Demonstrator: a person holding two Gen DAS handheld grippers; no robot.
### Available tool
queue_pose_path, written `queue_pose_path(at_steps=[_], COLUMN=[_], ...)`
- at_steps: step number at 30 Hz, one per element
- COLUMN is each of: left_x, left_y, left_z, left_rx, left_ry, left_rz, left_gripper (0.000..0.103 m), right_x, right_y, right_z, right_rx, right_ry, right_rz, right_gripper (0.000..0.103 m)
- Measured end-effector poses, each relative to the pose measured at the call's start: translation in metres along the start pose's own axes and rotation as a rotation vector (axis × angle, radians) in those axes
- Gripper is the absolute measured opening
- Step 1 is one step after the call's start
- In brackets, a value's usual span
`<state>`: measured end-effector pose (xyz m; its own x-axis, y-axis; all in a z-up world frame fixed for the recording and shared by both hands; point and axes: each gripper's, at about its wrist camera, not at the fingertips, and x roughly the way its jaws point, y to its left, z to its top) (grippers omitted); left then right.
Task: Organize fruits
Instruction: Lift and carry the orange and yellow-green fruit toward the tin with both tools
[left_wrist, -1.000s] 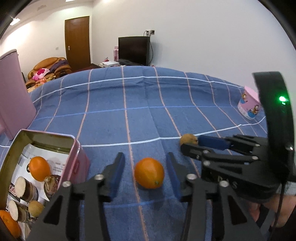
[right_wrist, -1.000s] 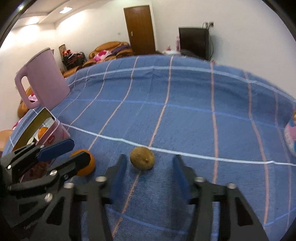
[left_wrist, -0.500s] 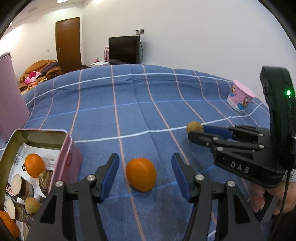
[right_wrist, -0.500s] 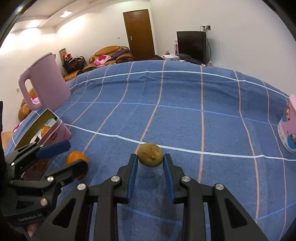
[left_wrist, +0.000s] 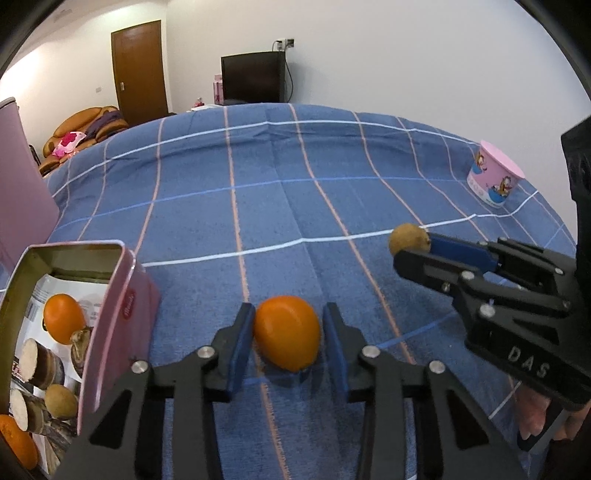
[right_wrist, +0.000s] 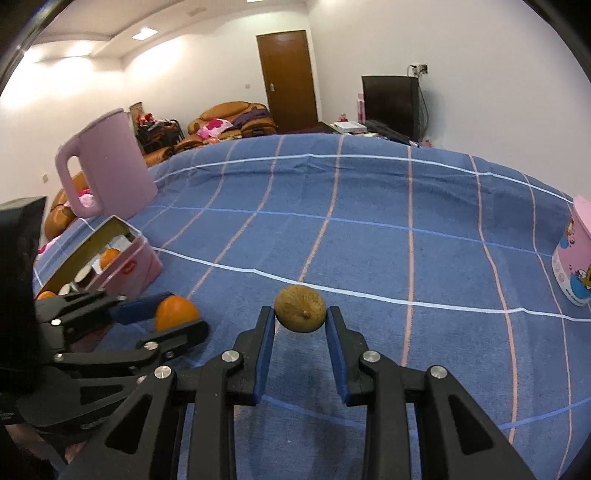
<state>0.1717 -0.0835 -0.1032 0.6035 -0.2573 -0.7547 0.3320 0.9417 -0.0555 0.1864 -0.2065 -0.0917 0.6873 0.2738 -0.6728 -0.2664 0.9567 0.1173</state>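
Jaws clenched: left gripper (left_wrist: 288, 338) grasps the orange (left_wrist: 286, 332), right gripper (right_wrist: 300, 321) the brown fruit (right_wrist: 300, 308), likely for the tin (left_wrist: 110, 325).

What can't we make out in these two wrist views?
- Tin: left view's edge cuts off its near end; its wall hides most fruit in the right view.
- Kettle: left view's edge crops it.
- Cup: right view's edge crops it.
- Tin logo: too small.

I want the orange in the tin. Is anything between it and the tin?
Nothing visible. Only bare cloth lies between the orange, held in the left hand-held gripper, and the open tin.
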Motion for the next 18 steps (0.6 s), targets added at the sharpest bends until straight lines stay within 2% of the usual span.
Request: queue_pose_path(at_steps=[11, 18], left_x=[-0.005, -0.014], left_y=[-0.002, 0.001], left_z=[0.001, 0.0], left_rx=[0.005, -0.006], left_ry=[-0.028, -0.073], left_rz=[0.015, 0.022], left_gripper=[0.036, 0.036], right_x=[-0.001, -0.012], right_y=[0.008, 0.013], right_z=[0.001, -0.001], right_rx=[-0.023, -0.048], right_ry=[-0.016, -0.071], right_rz=[0.012, -0.006], right_gripper=[0.03, 0.03])
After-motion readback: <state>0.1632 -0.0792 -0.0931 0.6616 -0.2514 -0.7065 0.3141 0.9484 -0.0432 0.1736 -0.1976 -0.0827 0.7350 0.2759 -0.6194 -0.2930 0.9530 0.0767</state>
